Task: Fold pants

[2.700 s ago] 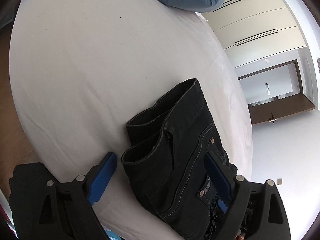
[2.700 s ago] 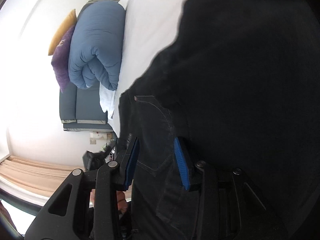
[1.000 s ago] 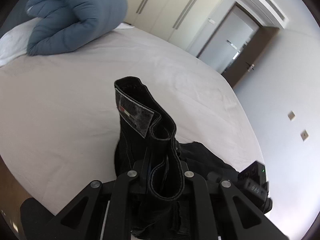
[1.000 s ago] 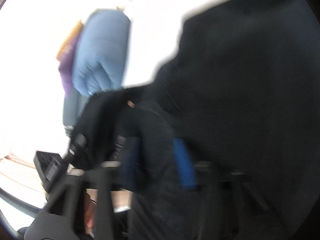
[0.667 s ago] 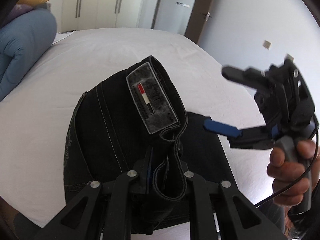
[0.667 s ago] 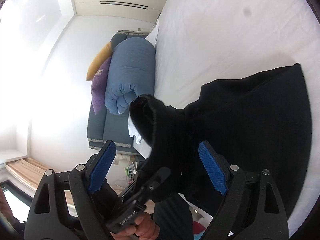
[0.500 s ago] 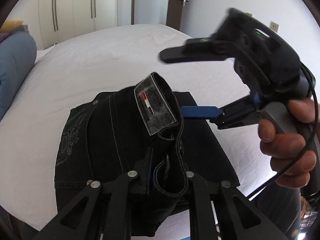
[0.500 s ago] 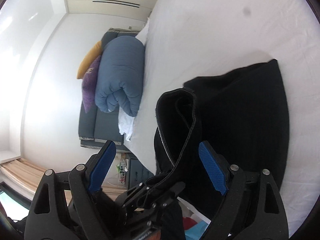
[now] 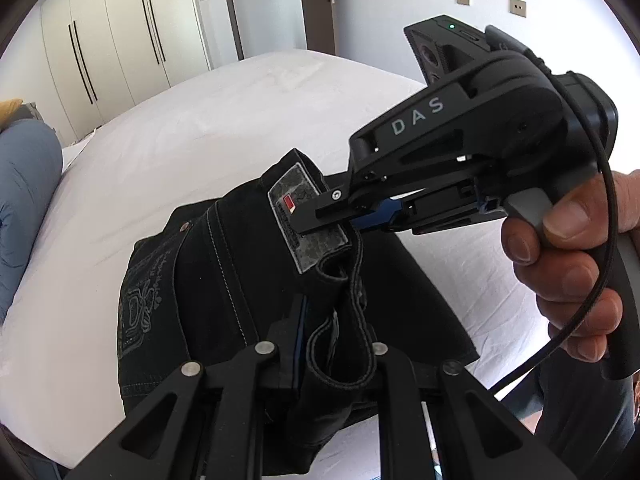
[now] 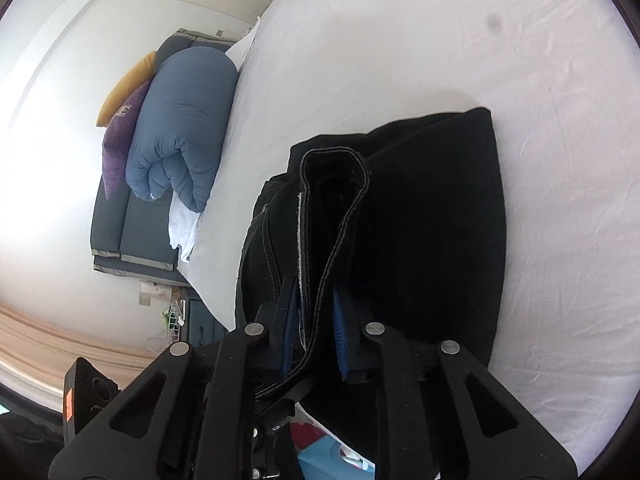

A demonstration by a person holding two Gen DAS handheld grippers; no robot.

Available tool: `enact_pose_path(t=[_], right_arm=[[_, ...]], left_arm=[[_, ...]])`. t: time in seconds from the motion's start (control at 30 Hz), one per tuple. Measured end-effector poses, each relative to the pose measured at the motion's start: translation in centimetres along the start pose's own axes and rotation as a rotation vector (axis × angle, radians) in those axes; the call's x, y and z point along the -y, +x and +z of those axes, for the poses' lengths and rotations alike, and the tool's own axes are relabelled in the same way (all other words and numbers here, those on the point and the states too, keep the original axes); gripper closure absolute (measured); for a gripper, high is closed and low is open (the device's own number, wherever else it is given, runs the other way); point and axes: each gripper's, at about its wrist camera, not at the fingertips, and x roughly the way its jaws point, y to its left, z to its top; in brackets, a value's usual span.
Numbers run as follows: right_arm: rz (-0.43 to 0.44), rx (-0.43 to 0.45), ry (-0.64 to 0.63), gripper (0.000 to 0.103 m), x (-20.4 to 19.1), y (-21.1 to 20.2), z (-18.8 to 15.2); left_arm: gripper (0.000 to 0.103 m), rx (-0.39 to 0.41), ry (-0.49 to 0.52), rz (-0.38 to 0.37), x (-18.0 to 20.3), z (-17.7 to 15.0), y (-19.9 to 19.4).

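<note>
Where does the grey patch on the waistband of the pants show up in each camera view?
Left wrist: the grey patch sits at the middle of the picture, face on, on the raised waistband, with the right tongs closing across it.
Right wrist: only its pale edge shows, centre and low, just above the tong pads.
Shared landmark: the blue duvet, at the left in both.

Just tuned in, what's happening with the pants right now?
A person is folding black pants on a white bed with two handheld grippers. The left gripper is shut on the bunched waistband and holds it up off the rest of the pants. The right gripper is shut on the same waistband a little farther along, by the grey brand patch. The rest of the pants lie folded on the sheet, so both grippers now share the raised edge.
</note>
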Motion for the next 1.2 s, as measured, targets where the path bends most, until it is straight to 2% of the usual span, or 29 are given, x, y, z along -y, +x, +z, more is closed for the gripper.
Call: enact_pose_path(t=[0.1, 0.23, 0.5, 0.6, 0.7, 0.73, 0.77, 0.83, 0.87, 0.93, 1.07, 1.13, 1.2], right_arm=[[0.014, 0.038, -0.007, 0.088, 0.6, -2.5, -0.1], [0.008, 0.058, 0.026, 0.088, 3.0, -4.7, -0.4], [-0.005, 0.087, 0.093, 0.088, 7.1, -4.4, -1.7], [-0.005, 0.096, 0.096, 0.088, 8.6, -3.9, -2.1], [0.053, 0.1, 0.129, 0.089, 10.4, -3.5, -2.4], [0.075, 0.098, 0.147, 0.086, 10.6, -3.6, -2.4], [0.077, 0.098, 0.164, 0.085, 10.7, -3.9, -2.3], [0.058, 0.106, 0.183, 0.079, 10.7, -4.8, -2.4], [0.041, 0.117, 0.187, 0.076, 10.7, -5.5, -2.6], [0.019, 0.142, 0.191, 0.054, 10.5, -7.1, -3.3], [0.074, 0.125, 0.079, 0.052, 7.0, -9.2, -5.0], [0.118, 0.09, 0.008, 0.052, 5.1, -9.4, -5.9], [0.104, 0.057, -0.052, 0.052, 3.5, -8.9, -6.4]], left_arm=[[0.089, 0.022, 0.038, -0.01, 1.1, 0.8, 0.0], [0.089, -0.001, 0.067, -0.029, 1.9, 1.5, 2.2], [0.087, -0.05, 0.092, -0.052, 2.7, 0.4, 5.6], [0.077, -0.068, 0.077, -0.084, 2.0, 0.6, 7.0], [0.058, -0.108, 0.002, -0.157, 0.5, 1.3, 6.4], [0.05, -0.102, -0.03, -0.187, -0.2, 1.5, 5.5], [0.036, -0.076, -0.062, -0.208, -1.3, 1.5, 4.4], [0.016, -0.012, -0.114, -0.2, -3.7, 1.2, 2.0], [0.012, 0.021, -0.146, -0.169, -5.3, 0.9, 0.9], [0.012, 0.025, -0.19, -0.14, -8.0, 0.4, 0.6], [0.013, 0.001, -0.3, -0.067, -13.3, -0.3, 2.0], [0.013, -0.025, -0.318, -0.064, -14.7, -0.4, 2.9], [0.014, -0.042, -0.304, -0.038, -14.4, -0.9, 3.3]])
